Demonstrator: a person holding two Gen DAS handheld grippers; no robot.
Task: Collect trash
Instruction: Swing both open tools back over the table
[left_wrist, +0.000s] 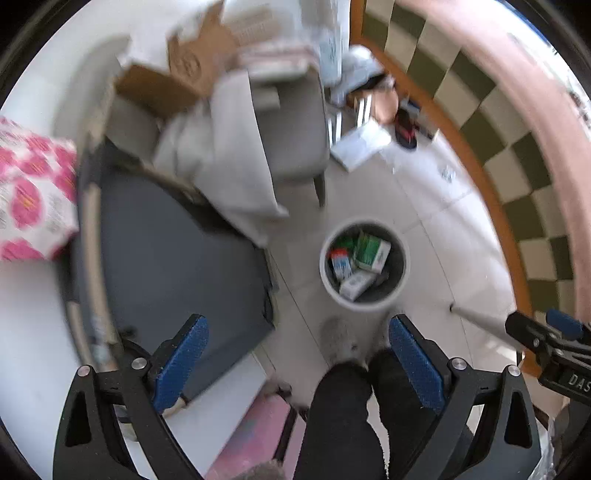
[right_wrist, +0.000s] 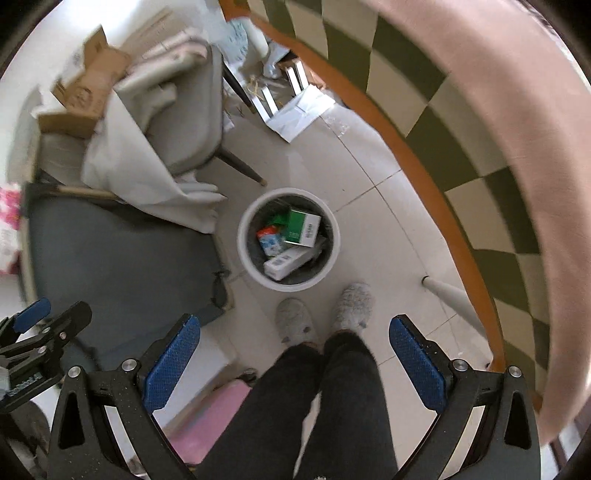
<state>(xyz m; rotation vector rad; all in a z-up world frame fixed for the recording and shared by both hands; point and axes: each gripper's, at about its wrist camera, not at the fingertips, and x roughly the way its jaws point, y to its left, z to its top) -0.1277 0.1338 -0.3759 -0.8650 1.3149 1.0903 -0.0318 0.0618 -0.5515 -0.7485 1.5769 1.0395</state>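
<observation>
Right wrist view showed the bin (right_wrist: 288, 238) just ahead of her slippers, boxes already inside, while the left gripper (left_wrist: 297, 363) and right gripper (right_wrist: 294, 363) gaped empty, so she did best to seek more trash beyond the bin.

We read very little here. In the left wrist view, the white letters "DAS" stand on the black body of the right gripper (left_wrist: 554, 338) at the right edge, cut off by the frame. A round printed mark shows on the cardboard box (left_wrist: 184, 70) on the chair, but blur keeps us from reading it. The boxes in the white bin (right_wrist: 288, 238) carry printing too small for us to make out, on the green box (right_wrist: 303, 226) as well.
</observation>
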